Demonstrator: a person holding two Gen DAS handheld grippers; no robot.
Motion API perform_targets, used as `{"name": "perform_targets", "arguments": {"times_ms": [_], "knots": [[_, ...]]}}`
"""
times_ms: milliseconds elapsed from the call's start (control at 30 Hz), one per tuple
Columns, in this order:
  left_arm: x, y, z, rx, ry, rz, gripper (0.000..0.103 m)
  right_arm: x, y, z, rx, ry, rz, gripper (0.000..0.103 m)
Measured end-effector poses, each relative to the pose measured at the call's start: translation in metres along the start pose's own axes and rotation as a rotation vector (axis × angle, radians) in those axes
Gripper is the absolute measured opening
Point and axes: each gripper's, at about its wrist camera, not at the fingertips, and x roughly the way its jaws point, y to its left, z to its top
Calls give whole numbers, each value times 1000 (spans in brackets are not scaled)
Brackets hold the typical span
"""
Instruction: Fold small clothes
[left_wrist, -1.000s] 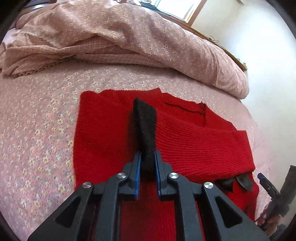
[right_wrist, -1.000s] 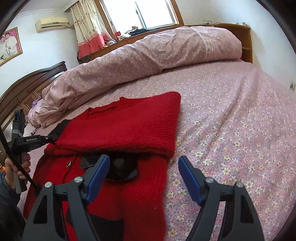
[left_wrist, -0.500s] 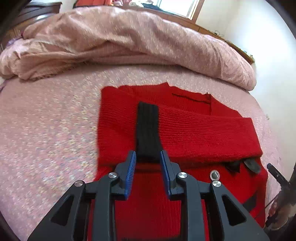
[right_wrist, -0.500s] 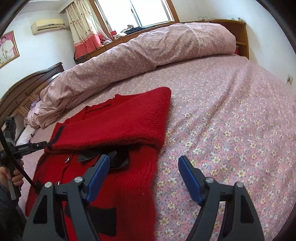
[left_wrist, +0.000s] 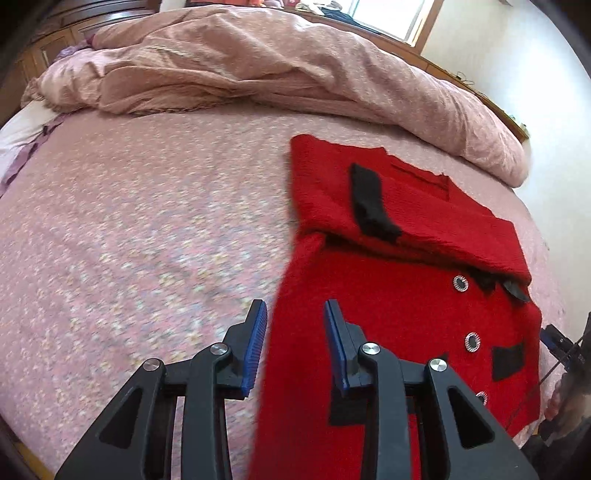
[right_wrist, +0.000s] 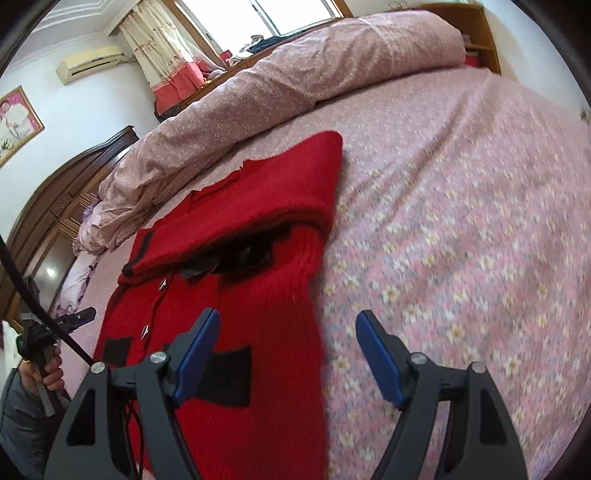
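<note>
Closest to me, the left tool (left_wrist: 295, 347) hangs over the near left edge of the red cardigan (left_wrist: 388, 325), its blue pads spreading apart as I watch; the knit's edge shows in the gap beneath them, but neither pad presses on it, so it grips nothing. The right tool (right_wrist: 286, 354) stands wide apart over the cardigan's opposite edge, one pad above the red knit near a black pocket patch (right_wrist: 229, 373), the other above the flowered bedspread (right_wrist: 461, 229), and it holds nothing either.

A little farther on, the lower body of the cardigan lies flat and face up on the bed, buttons (left_wrist: 461, 283) showing. Beyond that, both sleeves appear folded across the chest, the black cuff (left_wrist: 371, 201) resting on top. I'd judge the sleeve stage done and the body folds not yet begun: the hem likely needs bringing up toward the collar. Behind it all, the rolled pink duvet (left_wrist: 258, 70) lies well apart.
</note>
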Motion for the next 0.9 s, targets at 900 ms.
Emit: {"name": "perform_targets", "arguments": {"times_ms": [900], "knots": [[-26, 30, -120, -130, 173, -426, 51, -33, -11, -103, 262, 88, 286, 51]]}}
